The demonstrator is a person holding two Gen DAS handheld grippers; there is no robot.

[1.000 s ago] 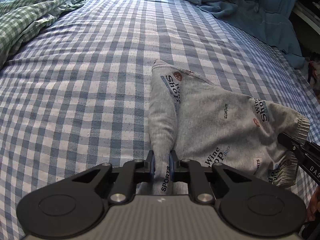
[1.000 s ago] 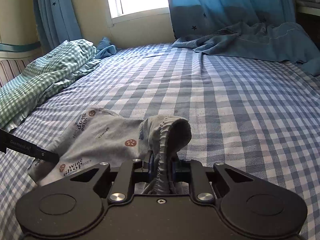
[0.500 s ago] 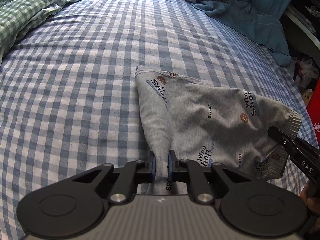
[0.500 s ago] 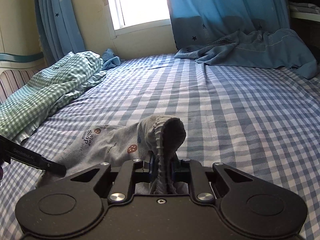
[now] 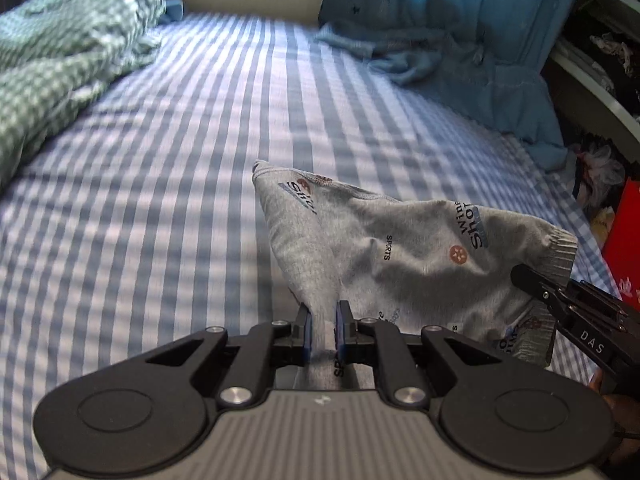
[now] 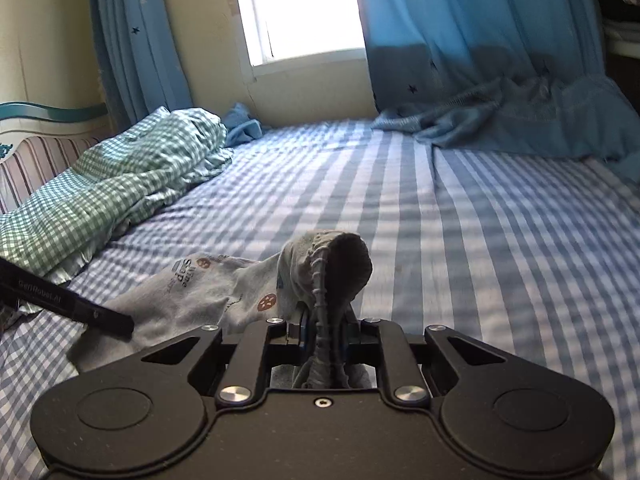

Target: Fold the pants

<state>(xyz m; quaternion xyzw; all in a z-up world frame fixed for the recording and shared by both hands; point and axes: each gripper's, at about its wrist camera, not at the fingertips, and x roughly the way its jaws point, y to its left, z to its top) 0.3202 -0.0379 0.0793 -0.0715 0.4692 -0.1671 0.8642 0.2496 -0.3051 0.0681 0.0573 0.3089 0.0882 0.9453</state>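
Note:
Small grey pants (image 5: 404, 256) printed with "SPORTS" and "Wine Shop" hang stretched between both grippers above the blue checked bed (image 5: 160, 208). My left gripper (image 5: 323, 326) is shut on a bunched edge of the fabric. At the right of that view the right gripper (image 5: 532, 280) pinches the ribbed waistband corner. In the right wrist view my right gripper (image 6: 323, 330) is shut on the gathered elastic waistband, and the pants (image 6: 224, 292) trail off to the left toward the left gripper's black finger (image 6: 96, 314). The far leg end still touches the bed.
A green checked quilt (image 6: 116, 192) is piled along the bed's left side. A blue blanket (image 6: 520, 120) and curtains lie at the far right under the window. A shelf and a red box (image 5: 624, 240) stand past the bed's right edge.
Both grippers have risen with the pants, lifting most of the fabric off the bed. Both views tilted up, showing more of the far wall and window.

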